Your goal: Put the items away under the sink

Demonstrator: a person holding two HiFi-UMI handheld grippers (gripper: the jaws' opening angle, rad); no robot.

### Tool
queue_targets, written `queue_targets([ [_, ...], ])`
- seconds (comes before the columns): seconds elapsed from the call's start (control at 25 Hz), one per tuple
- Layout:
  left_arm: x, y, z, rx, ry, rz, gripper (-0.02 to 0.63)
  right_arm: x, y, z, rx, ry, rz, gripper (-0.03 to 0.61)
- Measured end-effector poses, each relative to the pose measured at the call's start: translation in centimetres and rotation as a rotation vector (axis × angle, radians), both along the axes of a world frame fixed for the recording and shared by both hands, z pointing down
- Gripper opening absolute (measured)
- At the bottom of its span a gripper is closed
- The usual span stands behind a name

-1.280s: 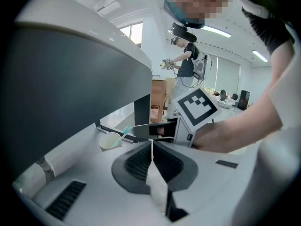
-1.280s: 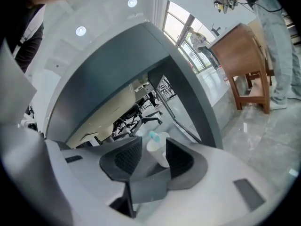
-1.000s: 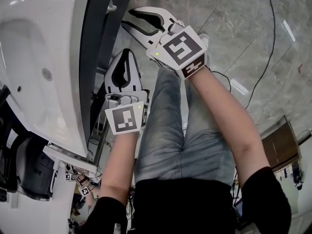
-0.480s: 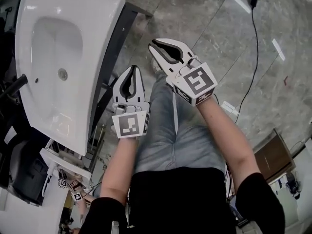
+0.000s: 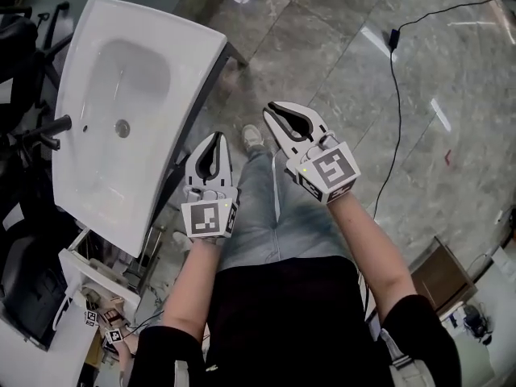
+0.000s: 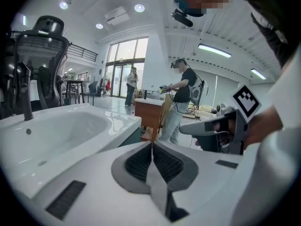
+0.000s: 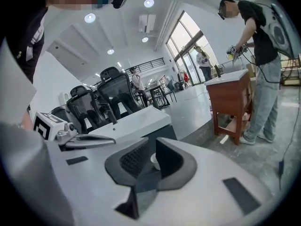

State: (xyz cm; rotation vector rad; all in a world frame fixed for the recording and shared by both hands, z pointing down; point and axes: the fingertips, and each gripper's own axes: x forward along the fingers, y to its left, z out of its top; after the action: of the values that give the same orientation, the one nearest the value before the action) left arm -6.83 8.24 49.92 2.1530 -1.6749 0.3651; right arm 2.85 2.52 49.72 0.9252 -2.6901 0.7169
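Observation:
No loose item shows in any view. The white sink [image 5: 189, 39] stands at the left with a black faucet [image 5: 40, 129], and the dark cabinet front [image 5: 193, 115] runs under its right edge. My left gripper [image 5: 216, 136] hovers over the person's jeans just right of the sink, pads pressed together and empty [image 6: 151, 144]. My right gripper [image 5: 269, 108] is held a little higher and further right. Its jaws stand a narrow gap apart with nothing between them [image 7: 149, 147]; something white shows through the gap.
A black cable [image 5: 395, 87] runs across the grey stone floor. Black office chairs [image 5: 20, 22] stand behind the sink. A white shelf [image 5: 89, 268] with small marker cubes sits at lower left, a wooden stand [image 5: 439, 276] at lower right. Other people work at wooden tables [image 7: 230, 98].
The view has pulled back from the sink, and more of the basin and floor shows. Both grippers have drawn away from the cabinet front toward the person's body. Jaw states look unchanged.

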Motion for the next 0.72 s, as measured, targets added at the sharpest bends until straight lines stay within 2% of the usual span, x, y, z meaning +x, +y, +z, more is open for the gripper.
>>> queue_targets([
  [0.24, 0.6, 0.2, -5.4, 0.041, 0.044, 0.042, 0.028, 2.2, 0.8, -5.0, 0.047, 0.033, 0.012, 0.060],
  [0.44, 0.5, 0.2, -10.1, 0.075, 0.052, 0.056, 0.029, 3.9, 1.0, -10.0, 0.079, 0.045, 0.035, 0.060],
  [0.72, 0.9, -0.3, -15.5, 0.094, 0.066, 0.101, 0.029, 5.2, 1.5, -16.2, 0.101, 0.023, 0.046, 0.060],
])
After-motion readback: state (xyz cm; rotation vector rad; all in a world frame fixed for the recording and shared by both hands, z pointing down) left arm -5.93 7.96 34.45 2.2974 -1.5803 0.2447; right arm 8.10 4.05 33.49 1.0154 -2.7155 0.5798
